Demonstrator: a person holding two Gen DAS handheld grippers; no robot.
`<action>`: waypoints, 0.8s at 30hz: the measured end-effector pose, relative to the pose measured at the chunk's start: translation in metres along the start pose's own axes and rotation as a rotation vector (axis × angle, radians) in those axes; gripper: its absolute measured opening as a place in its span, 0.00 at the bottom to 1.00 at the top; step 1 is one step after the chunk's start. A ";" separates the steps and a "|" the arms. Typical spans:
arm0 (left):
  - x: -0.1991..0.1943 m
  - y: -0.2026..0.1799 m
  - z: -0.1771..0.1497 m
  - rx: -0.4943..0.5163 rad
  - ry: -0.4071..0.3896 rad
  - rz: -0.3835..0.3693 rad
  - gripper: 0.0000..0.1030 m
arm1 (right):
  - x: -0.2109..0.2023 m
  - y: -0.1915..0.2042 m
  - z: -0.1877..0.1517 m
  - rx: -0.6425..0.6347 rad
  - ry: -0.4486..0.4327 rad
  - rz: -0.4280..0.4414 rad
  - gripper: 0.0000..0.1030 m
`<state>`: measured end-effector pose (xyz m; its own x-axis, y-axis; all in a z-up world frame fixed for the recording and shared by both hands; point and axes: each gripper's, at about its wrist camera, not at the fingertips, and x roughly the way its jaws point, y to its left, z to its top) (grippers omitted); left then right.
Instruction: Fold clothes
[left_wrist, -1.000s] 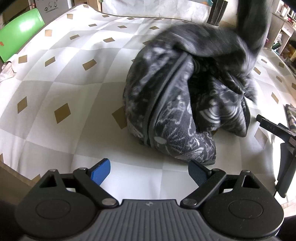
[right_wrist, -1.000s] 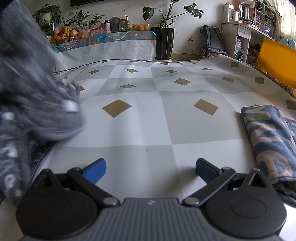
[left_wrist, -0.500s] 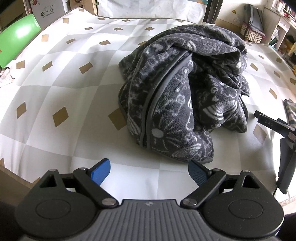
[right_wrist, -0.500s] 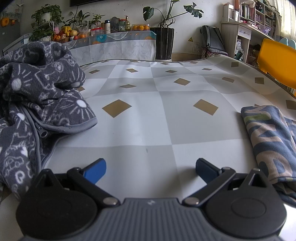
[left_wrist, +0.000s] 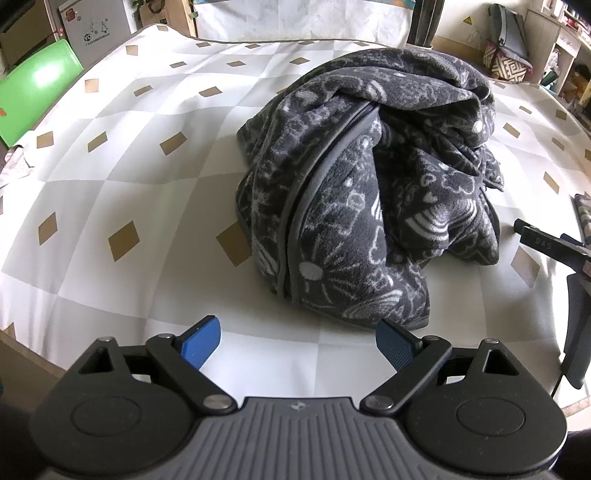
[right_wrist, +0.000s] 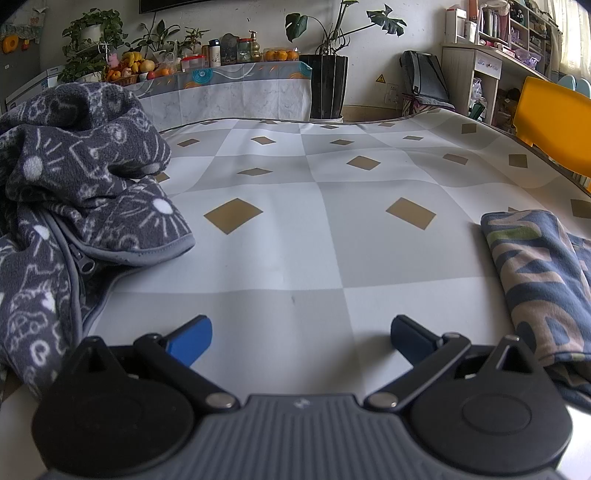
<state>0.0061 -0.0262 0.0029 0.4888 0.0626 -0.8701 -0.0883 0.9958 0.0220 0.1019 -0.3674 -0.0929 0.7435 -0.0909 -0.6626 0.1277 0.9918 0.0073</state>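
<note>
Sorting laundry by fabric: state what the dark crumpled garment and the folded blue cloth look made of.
Dark garment: likely fleece, matte; fuzzy nap, white line print, bound zipper edge. Folded blue cloth: seemingly soft knit or flannel, matte; large pale letters, no sheen.

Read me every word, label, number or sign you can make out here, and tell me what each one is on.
"DAS": on the black bar of the right gripper, seen from the left wrist view.
Yellow triangle warning sign: on the wall, a symbol only, too small to read.
White box beside the green chair: a red label and a printed logo, too blurred to read.
Folded cloth: large letter shapes, no word readable.
Jacket: drawings only, no text.
</note>
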 end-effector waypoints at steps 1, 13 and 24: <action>0.000 -0.001 0.000 0.002 -0.006 -0.004 0.89 | 0.000 0.000 0.000 0.000 0.000 0.000 1.00; 0.004 -0.004 0.002 -0.004 -0.016 -0.005 0.89 | 0.000 0.000 0.000 0.000 0.000 0.000 1.00; 0.016 -0.011 0.000 0.007 0.032 0.019 0.89 | 0.000 0.000 0.000 0.000 0.000 0.000 1.00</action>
<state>0.0151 -0.0358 -0.0116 0.4587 0.0795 -0.8850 -0.0911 0.9950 0.0422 0.1021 -0.3674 -0.0932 0.7434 -0.0909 -0.6626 0.1278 0.9918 0.0073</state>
